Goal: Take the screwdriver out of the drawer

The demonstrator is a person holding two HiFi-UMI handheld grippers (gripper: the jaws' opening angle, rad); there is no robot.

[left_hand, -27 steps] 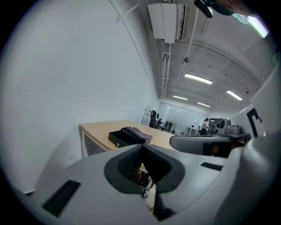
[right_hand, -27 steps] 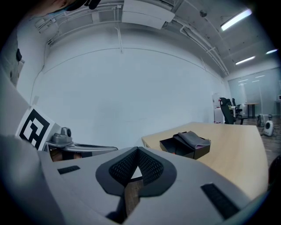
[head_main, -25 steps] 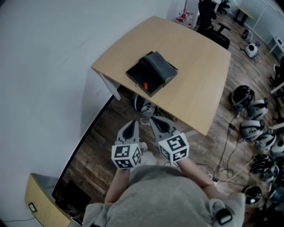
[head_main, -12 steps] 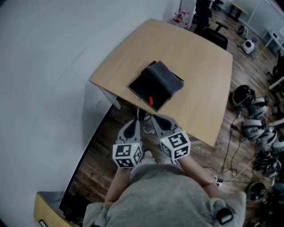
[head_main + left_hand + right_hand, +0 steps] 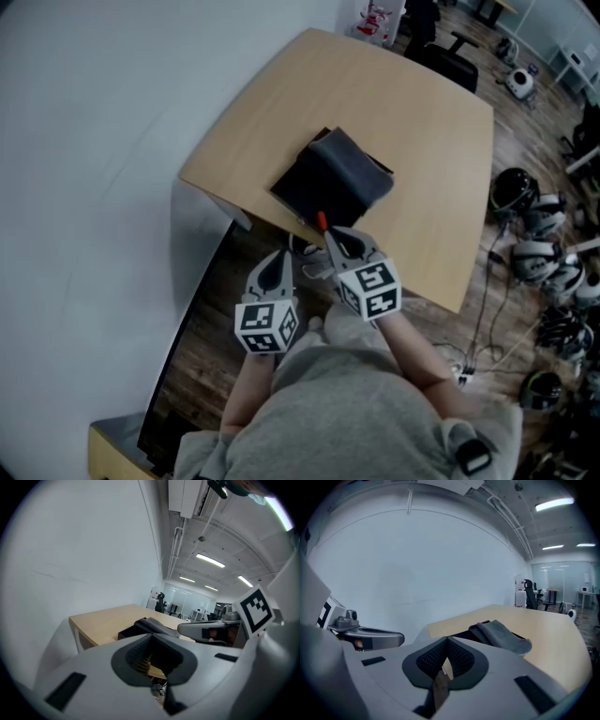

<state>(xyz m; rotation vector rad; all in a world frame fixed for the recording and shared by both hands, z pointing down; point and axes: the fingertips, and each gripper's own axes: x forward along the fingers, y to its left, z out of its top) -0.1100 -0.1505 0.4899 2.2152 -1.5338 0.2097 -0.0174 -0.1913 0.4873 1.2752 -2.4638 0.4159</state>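
Observation:
A black drawer box (image 5: 302,192) lies on the wooden table (image 5: 422,141), with a grey cover (image 5: 356,173) over its far part. An orange screwdriver handle (image 5: 321,221) shows at the drawer's near corner. My right gripper (image 5: 331,234) is shut and empty, its tips just short of that handle at the table's front edge. My left gripper (image 5: 279,255) is shut and empty, lower and to the left, over the floor in front of the table. The drawer (image 5: 464,631) and cover (image 5: 502,635) lie ahead of the right gripper (image 5: 447,640). The left gripper (image 5: 151,635) faces the drawer (image 5: 127,632).
A white wall runs along the left. Several helmets (image 5: 525,202) and cables lie on the wooden floor to the right. An office chair (image 5: 450,66) stands behind the table. A dark panel (image 5: 183,347) leans low at the left.
Both grippers have moved forward towards the table. The right one now reaches the table's front edge near the orange handle; the left trails beside it. Both stay shut.

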